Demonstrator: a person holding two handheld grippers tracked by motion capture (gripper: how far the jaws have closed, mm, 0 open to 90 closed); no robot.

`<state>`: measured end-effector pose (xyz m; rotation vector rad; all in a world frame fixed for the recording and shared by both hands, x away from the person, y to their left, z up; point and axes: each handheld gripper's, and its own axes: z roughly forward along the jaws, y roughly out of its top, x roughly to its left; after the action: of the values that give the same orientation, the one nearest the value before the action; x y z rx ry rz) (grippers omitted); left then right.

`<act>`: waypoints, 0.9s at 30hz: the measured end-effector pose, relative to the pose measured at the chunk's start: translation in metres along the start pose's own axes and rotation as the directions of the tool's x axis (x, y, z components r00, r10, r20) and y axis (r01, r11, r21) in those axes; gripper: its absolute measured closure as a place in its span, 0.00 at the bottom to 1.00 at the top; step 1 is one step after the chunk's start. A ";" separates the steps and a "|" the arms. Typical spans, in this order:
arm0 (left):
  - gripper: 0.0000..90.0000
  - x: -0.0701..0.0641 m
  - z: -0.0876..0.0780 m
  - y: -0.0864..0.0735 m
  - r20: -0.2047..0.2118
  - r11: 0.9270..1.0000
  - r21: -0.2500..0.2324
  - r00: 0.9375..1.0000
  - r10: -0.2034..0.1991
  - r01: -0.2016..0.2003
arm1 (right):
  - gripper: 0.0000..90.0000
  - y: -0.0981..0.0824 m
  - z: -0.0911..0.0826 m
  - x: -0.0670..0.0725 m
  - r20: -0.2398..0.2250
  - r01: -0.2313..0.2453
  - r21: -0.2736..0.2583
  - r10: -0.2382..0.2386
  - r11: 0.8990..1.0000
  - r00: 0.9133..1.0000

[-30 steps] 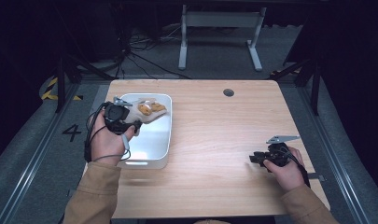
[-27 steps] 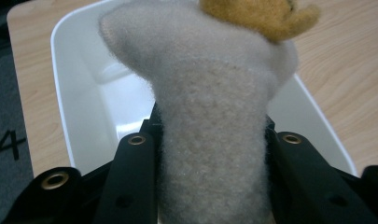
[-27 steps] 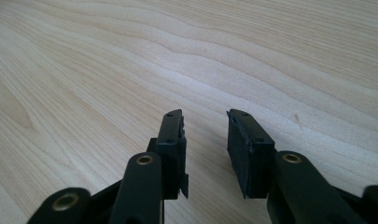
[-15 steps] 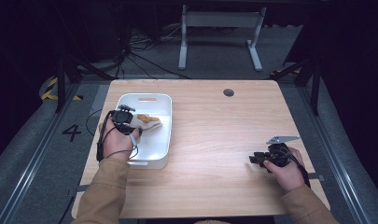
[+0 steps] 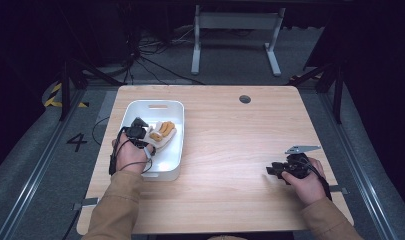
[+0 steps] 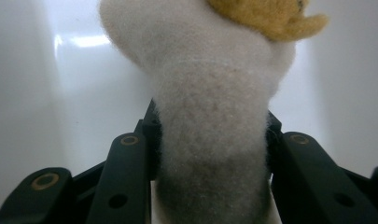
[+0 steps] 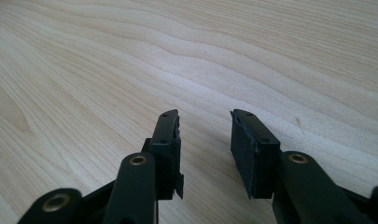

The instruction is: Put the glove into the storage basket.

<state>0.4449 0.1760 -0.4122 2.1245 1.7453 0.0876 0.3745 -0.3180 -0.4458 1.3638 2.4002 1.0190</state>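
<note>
High view is showing a person sitting at a light wooden table (image 5: pixel 230 150), one gripper in each hand. Over on the left, the left gripper (image 5: pixel 142 134) is reaching down into a white plastic bin (image 5: pixel 173 150) and gripping a plush toy (image 5: pixel 162 134), white and fuzzy with some orange-yellow bits on it. That toy is sitting inside the bin, roughly mid-way along it and toward its right wall, right at the gripper's tip. Left gripper view is making the grip pretty obvious: the plush toy's (image 6: pixel 214 140) white body is bulging out between the two black jaws, both pressing into the fur on either side, with the glossy white bin wall (image 6: pixel 46 93) sitting right behind it and a bit of the yellow part poking up at the top. Those jaws have just been easing apart a little, but the plush is staying squeezed between them. Meanwhile the right gripper (image 5: pixel 273 170) is hanging out well away on the right side of the table, low near the wood. Right gripper view is showing the right gripper's (image 7: pixel 205 135) jaws spread apart with nothing but bare wood grain between them, and they've just been opening wider.
</note>
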 end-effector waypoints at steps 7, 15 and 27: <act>0.62 -0.003 0.010 -0.001 0.020 0.997 0.077 1.000 -0.021 0.019 | 0.70 0.000 0.000 -0.001 -0.003 -0.002 -0.002 0.002 1.000 1.000; 0.21 -0.014 -0.003 -0.001 -0.089 0.998 0.040 0.995 0.043 -0.039 | 0.69 0.000 0.000 0.000 -0.005 -0.001 -0.007 0.001 1.000 1.000; 0.30 -0.070 -0.059 -0.030 0.009 0.941 -0.229 0.966 0.258 -0.249 | 0.68 0.001 0.001 0.000 0.001 0.008 -0.006 -0.008 1.000 1.000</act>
<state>0.3842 0.1286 -0.3537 2.1515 1.3589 0.2992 0.3754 -0.3173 -0.4460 1.3515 2.3978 1.0226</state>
